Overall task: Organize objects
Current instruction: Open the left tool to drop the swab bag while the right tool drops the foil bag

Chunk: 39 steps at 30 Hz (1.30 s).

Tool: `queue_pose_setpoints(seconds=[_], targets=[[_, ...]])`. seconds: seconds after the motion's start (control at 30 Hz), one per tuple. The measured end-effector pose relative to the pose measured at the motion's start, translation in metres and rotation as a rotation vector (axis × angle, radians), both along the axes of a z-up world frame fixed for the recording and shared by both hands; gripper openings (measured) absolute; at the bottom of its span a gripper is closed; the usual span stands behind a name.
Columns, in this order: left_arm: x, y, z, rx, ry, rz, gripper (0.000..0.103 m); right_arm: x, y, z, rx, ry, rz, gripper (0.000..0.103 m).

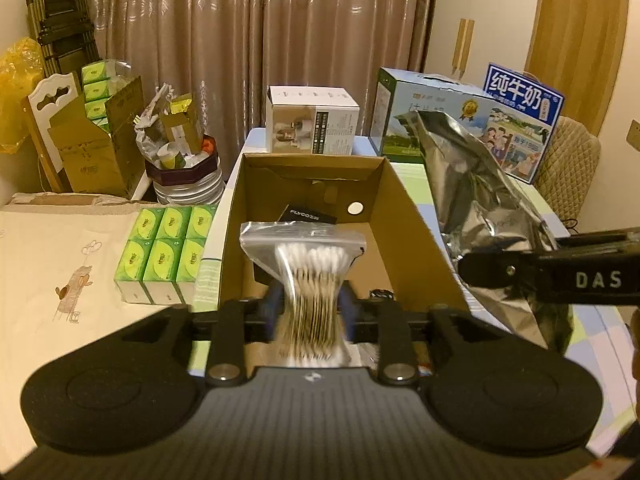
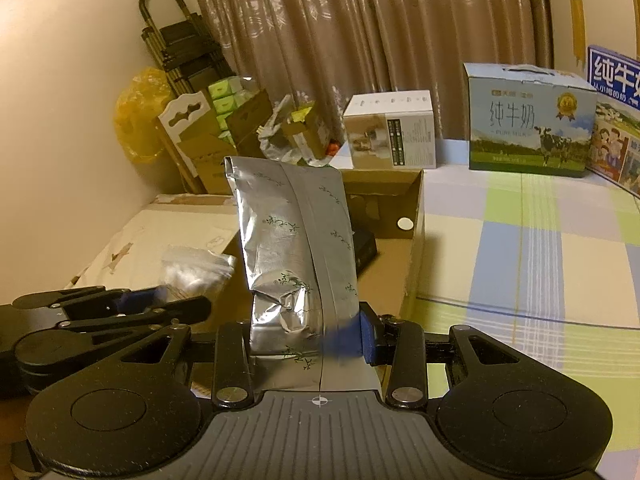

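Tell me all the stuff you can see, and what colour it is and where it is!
cardboard box: one, brown, open, middle of the table
cotton swab bag: one, clear with white swabs, between the left gripper's fingers above the box
foil pouch: one, silver, held upright in the right gripper
black packet: one, inside the box
tissue packs: six, green, left of the box
white carton: one, behind the box
milk cartons: two, blue and green, back right
tablecloth: one, checked, pastel
curtain: brown, behind
left gripper: black
right gripper: black
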State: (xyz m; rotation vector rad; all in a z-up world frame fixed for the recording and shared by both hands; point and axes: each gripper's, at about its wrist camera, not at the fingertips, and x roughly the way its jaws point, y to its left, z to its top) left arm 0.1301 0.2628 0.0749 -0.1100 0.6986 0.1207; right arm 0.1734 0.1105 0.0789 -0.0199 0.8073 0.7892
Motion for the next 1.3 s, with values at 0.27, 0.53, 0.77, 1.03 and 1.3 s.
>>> queue_pose_setpoints(seconds=[0.27,0.53,0.77,1.03,1.3], targets=[[0.0,0.014,-0.012,-0.012,0.013,0.031,0.039,0.007,0.002,-0.016,-0.002,0.034,-0.007,0.035],[-0.009,0.014,-0.017,-0.011,0.027,0.034,0.04,0.004,0.005,-0.013,0.002,0.036,-0.005,0.035],[-0.011,0.015,-0.015,-0.012,0.026,0.037,0.042,0.006,0.01,-0.008,0.015,0.042,-0.013,0.036],[-0.012,0.017,-0.016,-0.01,0.027,0.038,0.043,0.016,0.015,-0.009,0.03,0.057,-0.038,0.036],[-0.009,0.021,-0.021,-0.014,0.037,0.043,0.047,0.033,0.013,-0.009,0.123,0.054,-0.076,0.073]])
